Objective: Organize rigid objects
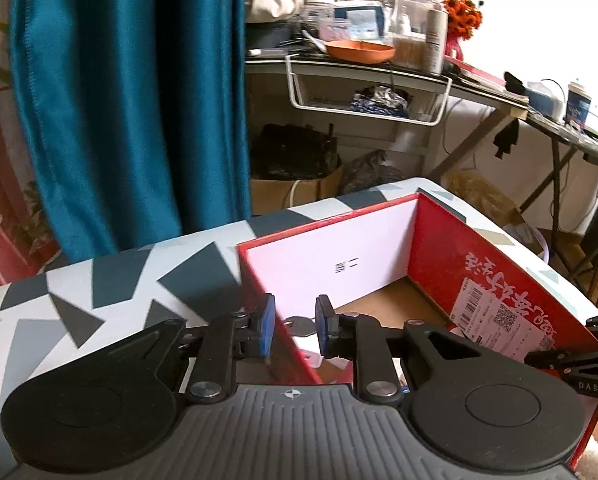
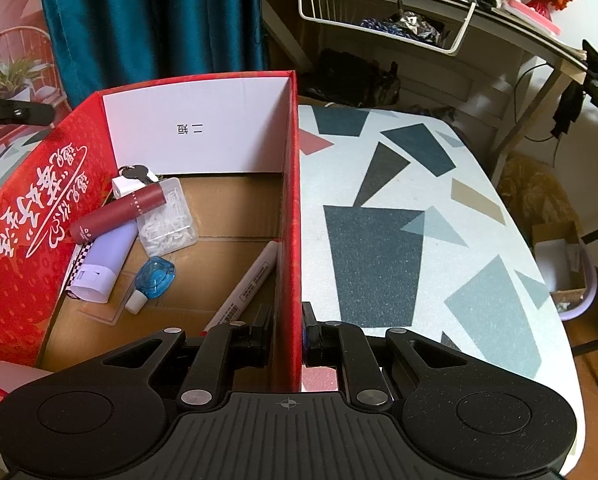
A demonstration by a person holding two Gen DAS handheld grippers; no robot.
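A red cardboard box [image 2: 27,216] stands open-topped on the patterned table [image 2: 379,184]. Inside lie a maroon tube [image 2: 119,214], a lavender tube [image 2: 103,260], a clear case of white clips [image 2: 167,216], a blue correction-tape roller [image 2: 155,278], a white marker [image 2: 247,284] and a key [image 2: 135,171] on a small white block. My right gripper [image 2: 287,338] is shut on the box's right wall. My left gripper [image 1: 295,330] straddles the left wall of the box [image 1: 439,248], blue pads apart and pressing on nothing. The key [image 1: 299,326] shows in the gap, lying inside the box.
A teal curtain [image 1: 131,100] hangs behind the table. A cluttered desk [image 1: 379,68] with a white wire basket [image 1: 363,96] stands beyond. Cardboard boxes and bags sit on the floor [image 1: 299,192] below it. The tabletop right of the box [image 2: 419,240] carries nothing.
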